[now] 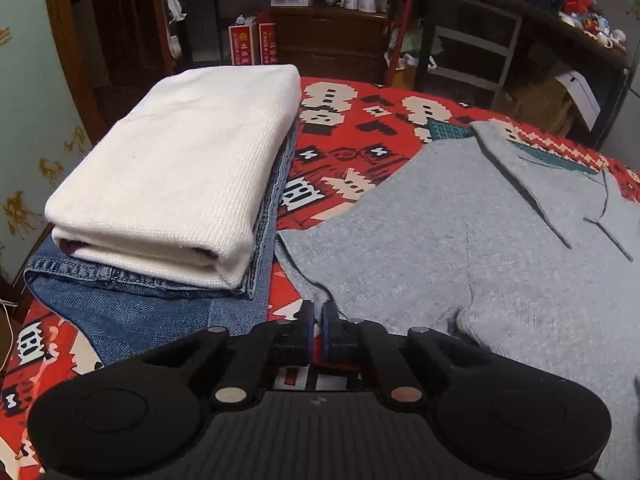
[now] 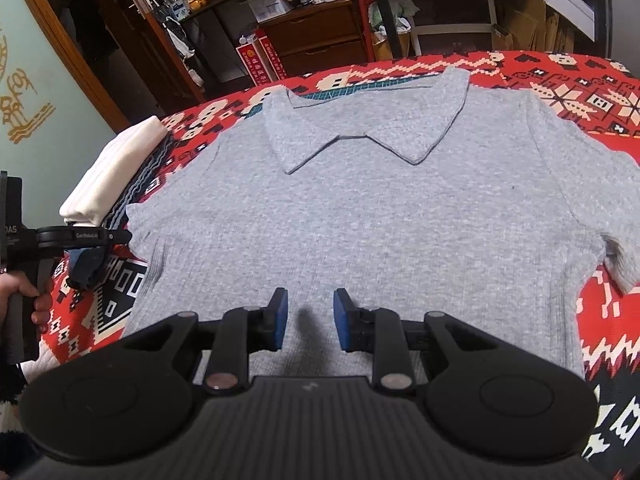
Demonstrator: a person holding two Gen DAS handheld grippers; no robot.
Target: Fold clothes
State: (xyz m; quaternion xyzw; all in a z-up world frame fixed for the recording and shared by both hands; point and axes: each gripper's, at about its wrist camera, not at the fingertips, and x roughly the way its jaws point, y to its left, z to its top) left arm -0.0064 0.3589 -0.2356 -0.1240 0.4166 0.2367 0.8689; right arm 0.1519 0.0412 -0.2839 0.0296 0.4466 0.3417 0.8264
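**Grey polo shirt flat on patterned cover, one gripper at its sleeve**

Grey knit fabric fills the near field of both views. The right gripper (image 2: 307, 320) hovers over the lower front of the grey polo shirt (image 2: 372, 216) with its jaws parted, blue pads facing one another and nothing between them; a shadow falls on the cloth beneath the gap. The left gripper (image 1: 319, 330) sits at the edge of the shirt's sleeve, jaws drawn close with a narrow slit remaining; whether any fabric is pinched cannot be told. In the right wrist view this gripper appears at the left edge, held by a hand (image 2: 28, 292) on its grip.

The shirt lies face up and spread out on a red, black and cream patterned cover (image 2: 568, 92), collar laid open at the far end, both short sleeves extended.

Beside the shirt's sleeve, a folded white garment (image 1: 176, 172) rests on top of folded blue jeans (image 1: 132, 308).

Beyond the cover's far edge stand a dark wooden drawer unit (image 2: 320, 36) and red boxes (image 1: 251, 43) on the floor.
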